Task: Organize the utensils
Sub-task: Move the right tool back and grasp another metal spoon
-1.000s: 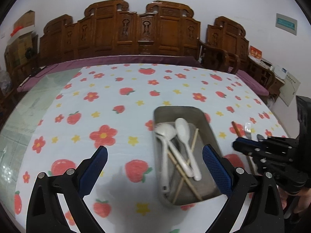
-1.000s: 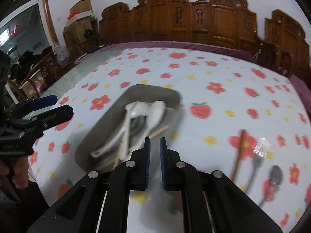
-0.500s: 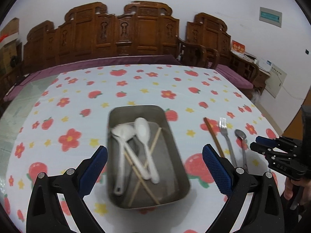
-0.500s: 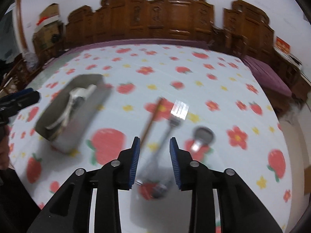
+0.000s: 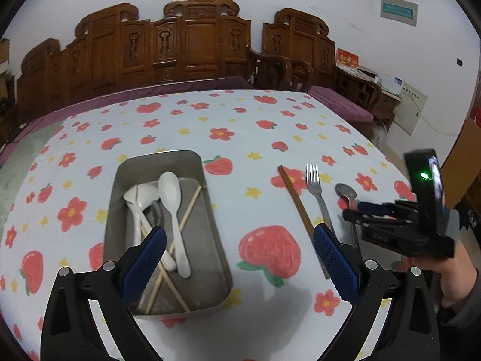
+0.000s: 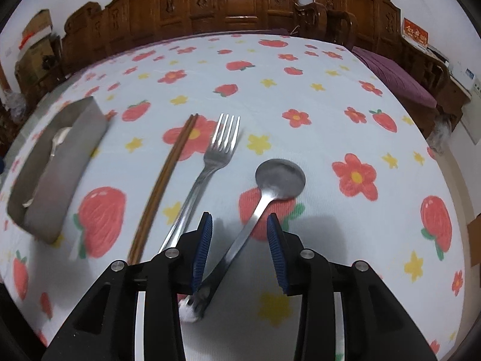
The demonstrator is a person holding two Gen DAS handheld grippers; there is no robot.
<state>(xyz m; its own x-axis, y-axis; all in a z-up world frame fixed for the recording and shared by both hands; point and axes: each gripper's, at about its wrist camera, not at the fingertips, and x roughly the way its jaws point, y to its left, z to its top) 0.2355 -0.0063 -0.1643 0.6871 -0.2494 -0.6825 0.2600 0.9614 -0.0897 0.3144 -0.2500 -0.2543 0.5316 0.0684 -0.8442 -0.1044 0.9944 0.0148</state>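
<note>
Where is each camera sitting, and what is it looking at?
Left wrist view: sits on the left tool, looking down at the metal tray of white spoons; its own open blue fingers show, plus the right tool and a hand.
Right wrist view: sits on the right tool, whose jaws have just been opening, looking down over the metal spoon handle between its fingers, untouched.
Both views share the tray, brown chopsticks, fork, spoon and strawberry tablecloth.

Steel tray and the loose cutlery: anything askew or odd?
Inside the rectangular steel tray, pale wooden chopsticks lie crossed under the white plastic spoons, jumbled. Outside, nothing spilled or damaged.
</note>
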